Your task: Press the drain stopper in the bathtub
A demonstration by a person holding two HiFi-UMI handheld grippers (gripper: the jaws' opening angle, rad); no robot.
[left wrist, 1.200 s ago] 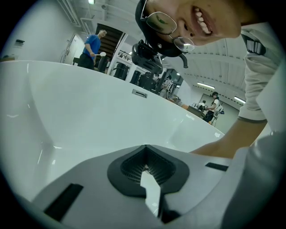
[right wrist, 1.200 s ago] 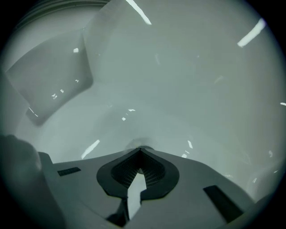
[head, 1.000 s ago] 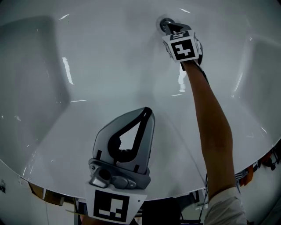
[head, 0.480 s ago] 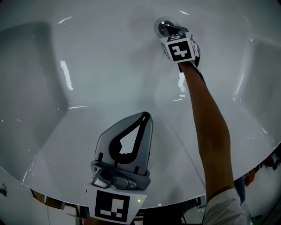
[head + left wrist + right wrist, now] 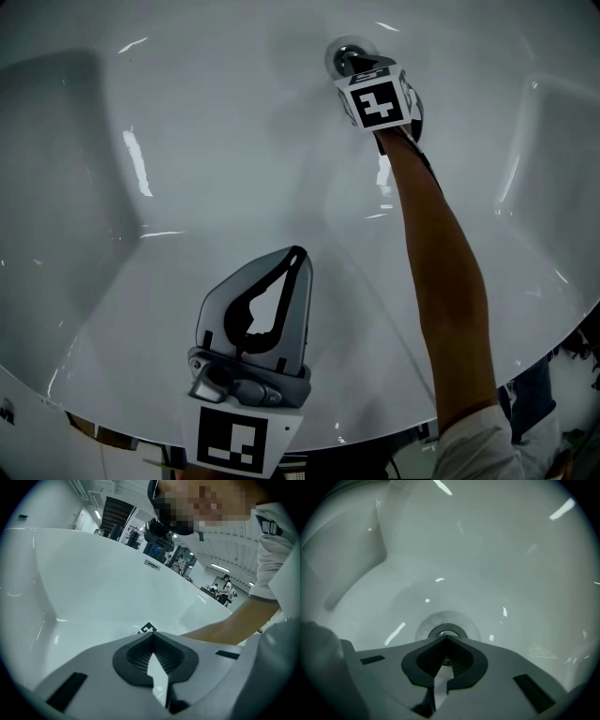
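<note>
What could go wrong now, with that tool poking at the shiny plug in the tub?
1. The right gripper, jaws shut to a narrow tip, seems to meet the chrome drain stopper near its edge, so it might skid off instead of pressing it down.
2. A skid would land the hard tip on the glossy bathtub floor and might mark it.
3. The person's arm is stretched far in, so the aim may wobble.
</note>
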